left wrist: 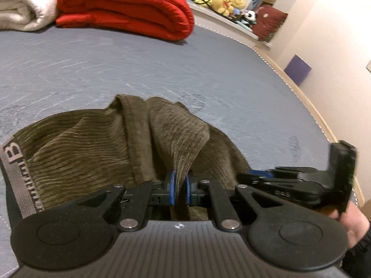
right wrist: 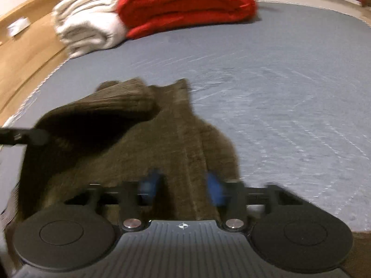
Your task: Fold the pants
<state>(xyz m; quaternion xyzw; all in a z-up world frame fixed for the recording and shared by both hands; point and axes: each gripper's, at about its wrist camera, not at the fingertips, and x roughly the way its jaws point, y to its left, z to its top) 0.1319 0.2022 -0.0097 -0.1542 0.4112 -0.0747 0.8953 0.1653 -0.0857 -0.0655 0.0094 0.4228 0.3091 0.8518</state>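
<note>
**Olive pants being gripped on blue bed, one claw pinching, one spread**

The olive corduroy pants are being shown bunched on the blue-grey bed sheet, at the near part of the bed, well apart from the bedding at the far end. A grey waistband with lettering is being seen at the left edge of the left wrist view.

The left gripper is being pressed together on a raised fold of the pants; cloth is being pinched between the blue pads and pulled up into a ridge. The right gripper is being held above the pants with its jaws spread; cloth is lying between and under the blue pads, which are not being pressed on it. This view is being blurred by motion. In the left wrist view the right gripper is also being seen at the right edge, with a hand behind it.

A folded red quilt and a rolled white blanket are being shown touching side by side at the far end. Soft toys are being seen on a ledge beyond the bed.
</note>
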